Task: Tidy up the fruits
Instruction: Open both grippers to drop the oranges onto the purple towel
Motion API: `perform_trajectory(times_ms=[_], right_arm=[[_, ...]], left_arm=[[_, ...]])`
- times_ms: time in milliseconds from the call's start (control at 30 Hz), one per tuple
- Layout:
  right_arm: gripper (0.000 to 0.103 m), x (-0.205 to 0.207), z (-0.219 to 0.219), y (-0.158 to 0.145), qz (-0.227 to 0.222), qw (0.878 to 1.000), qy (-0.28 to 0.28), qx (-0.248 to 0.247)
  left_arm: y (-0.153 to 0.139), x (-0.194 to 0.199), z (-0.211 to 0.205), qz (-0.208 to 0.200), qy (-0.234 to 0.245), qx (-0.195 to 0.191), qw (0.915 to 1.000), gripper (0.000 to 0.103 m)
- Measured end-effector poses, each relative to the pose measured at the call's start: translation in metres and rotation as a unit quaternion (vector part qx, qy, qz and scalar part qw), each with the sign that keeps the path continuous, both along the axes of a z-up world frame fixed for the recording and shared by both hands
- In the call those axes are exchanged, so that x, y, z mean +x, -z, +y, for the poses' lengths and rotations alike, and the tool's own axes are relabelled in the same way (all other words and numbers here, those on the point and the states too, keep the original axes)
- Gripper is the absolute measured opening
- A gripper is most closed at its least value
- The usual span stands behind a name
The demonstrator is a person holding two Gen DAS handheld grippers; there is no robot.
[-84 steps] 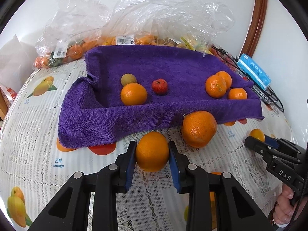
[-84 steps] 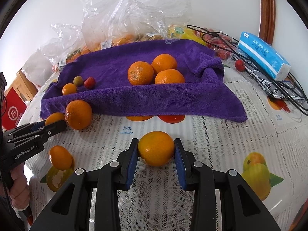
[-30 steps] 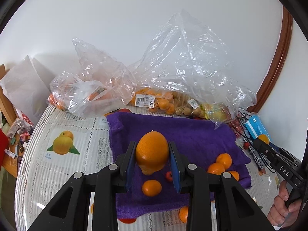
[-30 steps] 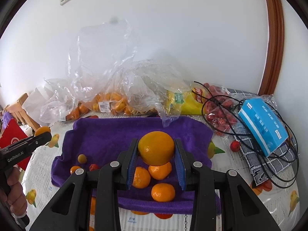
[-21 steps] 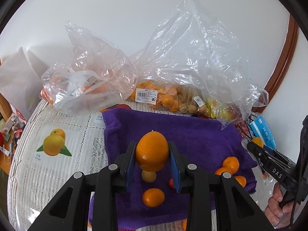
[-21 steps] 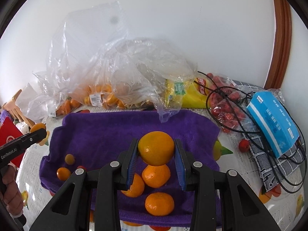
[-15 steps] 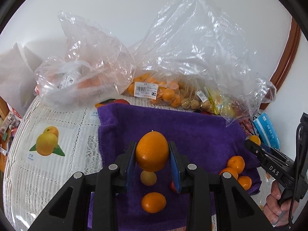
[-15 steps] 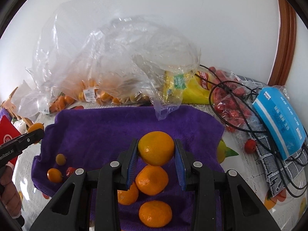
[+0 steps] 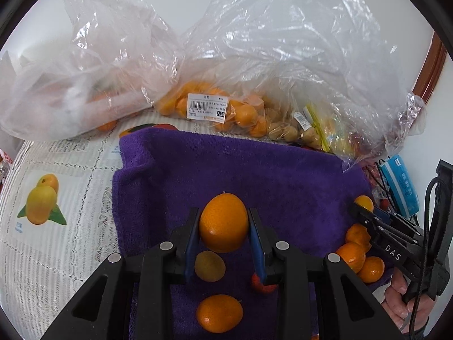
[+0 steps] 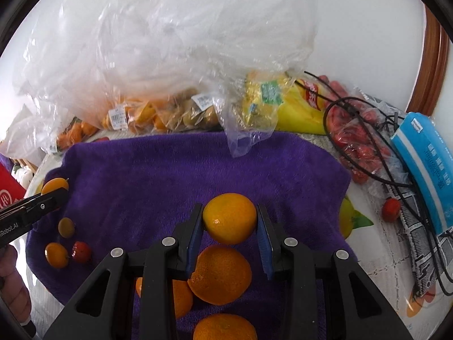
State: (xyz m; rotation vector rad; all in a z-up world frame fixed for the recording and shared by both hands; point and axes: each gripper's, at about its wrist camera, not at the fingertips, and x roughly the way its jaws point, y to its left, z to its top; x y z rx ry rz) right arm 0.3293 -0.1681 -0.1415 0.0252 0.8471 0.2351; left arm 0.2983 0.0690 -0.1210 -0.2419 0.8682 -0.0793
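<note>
Item: two oranges, one orange (image 9: 223,222) clamped in our left gripper (image 9: 223,226), another orange (image 10: 229,218) in our right gripper (image 10: 230,221), both above the purple towel (image 9: 254,175). We judge placing is underway. Next, we lower each beside its group (image 10: 220,274) and release.

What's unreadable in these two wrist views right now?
- Left wrist view: small red fruit, mostly behind the left claw.
- Right wrist view: orange pile, partly behind the right claw, lowest cut by the edge.
- Both views: bagged fruit, blurred by plastic.
</note>
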Motion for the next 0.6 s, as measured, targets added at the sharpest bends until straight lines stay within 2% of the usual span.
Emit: perform_trajectory(times_ms=[600], right_arm=[[0.036,0.005,-0.001,0.010,0.014,1.000,-0.006,0.000]], left_arm=[[0.020,0.010,-0.009,0.028,0.015,0.000,0.9995,0.031]])
